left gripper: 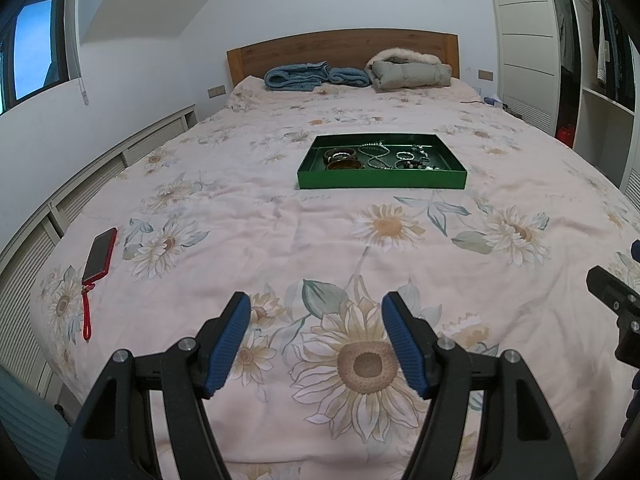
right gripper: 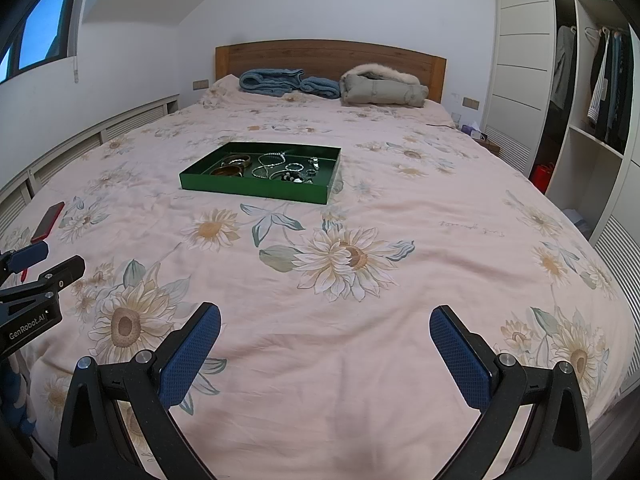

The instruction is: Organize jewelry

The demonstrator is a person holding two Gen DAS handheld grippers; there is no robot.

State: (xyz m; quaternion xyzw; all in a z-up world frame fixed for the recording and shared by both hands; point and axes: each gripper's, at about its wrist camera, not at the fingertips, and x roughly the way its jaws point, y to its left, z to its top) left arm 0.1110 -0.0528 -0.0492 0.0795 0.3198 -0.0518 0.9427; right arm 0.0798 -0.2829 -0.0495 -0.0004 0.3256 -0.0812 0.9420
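A green tray (left gripper: 380, 182) (right gripper: 256, 191) sits in the middle of the bed. It holds bangles (left gripper: 341, 155) (right gripper: 236, 160) at its left, a beaded necklace (left gripper: 376, 152) (right gripper: 269, 162) in the middle, and small bracelets and rings (left gripper: 416, 158) (right gripper: 304, 172) at its right. My left gripper (left gripper: 316, 312) is open and empty above the near bedspread, well short of the tray. My right gripper (right gripper: 325, 326) is open and empty, also near the foot of the bed. The left gripper also shows at the left edge of the right wrist view (right gripper: 44, 260).
A red phone with a strap (left gripper: 100, 256) (right gripper: 48, 221) lies on the bed's left side. A blue blanket (left gripper: 316, 76) and a grey jacket (left gripper: 412, 72) lie by the wooden headboard. An open wardrobe (right gripper: 592, 92) stands at the right.
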